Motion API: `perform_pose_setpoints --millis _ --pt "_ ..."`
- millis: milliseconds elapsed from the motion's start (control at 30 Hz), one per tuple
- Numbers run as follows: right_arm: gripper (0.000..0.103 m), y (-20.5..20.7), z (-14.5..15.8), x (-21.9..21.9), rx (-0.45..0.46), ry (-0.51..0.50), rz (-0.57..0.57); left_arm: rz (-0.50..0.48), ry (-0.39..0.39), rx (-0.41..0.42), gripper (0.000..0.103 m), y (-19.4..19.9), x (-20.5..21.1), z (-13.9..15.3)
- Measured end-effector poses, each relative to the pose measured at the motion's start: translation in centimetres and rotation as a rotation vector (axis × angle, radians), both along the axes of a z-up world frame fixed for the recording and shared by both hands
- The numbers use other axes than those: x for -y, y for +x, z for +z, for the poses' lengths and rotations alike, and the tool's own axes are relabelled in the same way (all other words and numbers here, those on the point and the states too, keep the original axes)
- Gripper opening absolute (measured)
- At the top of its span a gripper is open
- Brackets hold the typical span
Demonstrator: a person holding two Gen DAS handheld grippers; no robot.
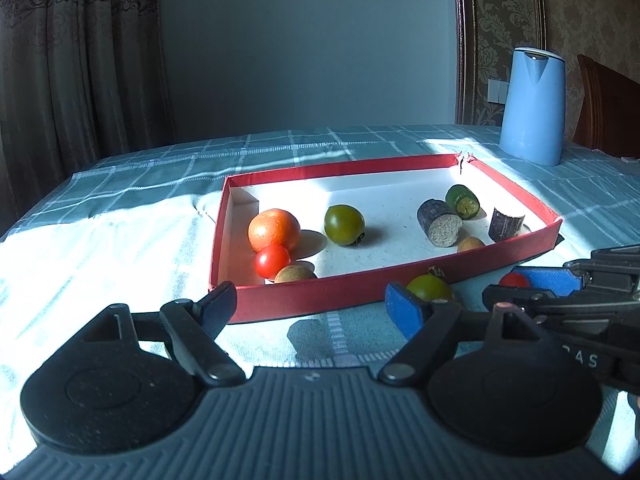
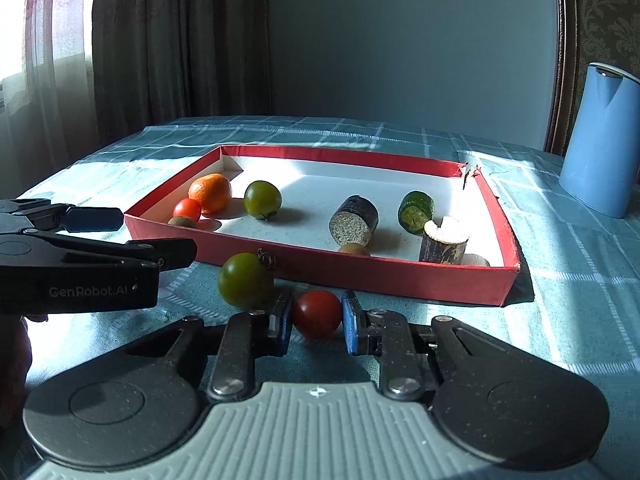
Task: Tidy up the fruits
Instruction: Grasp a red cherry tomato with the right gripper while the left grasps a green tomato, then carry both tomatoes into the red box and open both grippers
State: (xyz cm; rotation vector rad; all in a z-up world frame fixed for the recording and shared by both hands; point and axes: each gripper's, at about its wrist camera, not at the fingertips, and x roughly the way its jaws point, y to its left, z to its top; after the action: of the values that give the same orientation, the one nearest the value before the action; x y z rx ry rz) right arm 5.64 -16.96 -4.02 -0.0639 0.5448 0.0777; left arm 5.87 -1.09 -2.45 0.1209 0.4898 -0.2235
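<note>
Right claw (image 2: 317, 322) pinches our red tomato (image 2: 317, 314) beside the box's near wall (image 2: 360, 276); left claw (image 1: 308, 304) gapes empty, partly cut off.

a home dining room: checked tablecloth (image 1: 120, 216), heavy curtains (image 1: 60, 60), patterned wallpaper (image 1: 592, 12), blue kettle (image 1: 534, 106).

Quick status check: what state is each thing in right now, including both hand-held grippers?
Right hand-held gripper: shut on red cherry tomato.
Left hand-held gripper: open, empty.
Green tomato: on tablecloth, outside tray.
Red tray: holding several fruits.
Blue kettle: upright, lid closed.
</note>
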Motion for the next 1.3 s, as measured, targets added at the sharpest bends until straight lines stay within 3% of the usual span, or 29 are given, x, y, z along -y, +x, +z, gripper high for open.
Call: perform_pose_setpoints --millis 300,633,733,867,1067,1200,1300 --pt "0.025 0.5 -0.2 3.0 -0.023 0.052 -0.079 -0.047 0.050 0.014 0.088 0.2 3.7 0.2" --pt "0.025 0.2 -0.1 3.8 -0.016 0.059 -0.129 -0.077 0.057 0.014 0.093 0.0 4.5 -0.1" --pt "0.025 0.3 -0.1 4.2 -0.020 0.060 -0.143 -0.095 0.053 0.006 0.092 0.0 4.8 -0.1" --pt "0.025 0.3 -0.2 4.6 -0.027 0.072 -0.151 -0.127 0.030 -0.014 0.081 -0.1 5.0 -0.3" --pt "0.025 0.3 -0.3 4.9 -0.031 0.085 -0.153 -0.160 0.027 -0.023 0.081 -0.8 5.5 -0.8" --pt "0.025 0.3 -0.3 4.9 -0.032 0.091 -0.153 -0.203 -0.054 -0.060 0.077 -0.5 4.4 -0.5" --pt "0.025 0.3 -0.3 5.0 -0.033 0.095 -0.154 -0.209 -0.033 -0.043 0.077 -0.8 4.8 -0.4"
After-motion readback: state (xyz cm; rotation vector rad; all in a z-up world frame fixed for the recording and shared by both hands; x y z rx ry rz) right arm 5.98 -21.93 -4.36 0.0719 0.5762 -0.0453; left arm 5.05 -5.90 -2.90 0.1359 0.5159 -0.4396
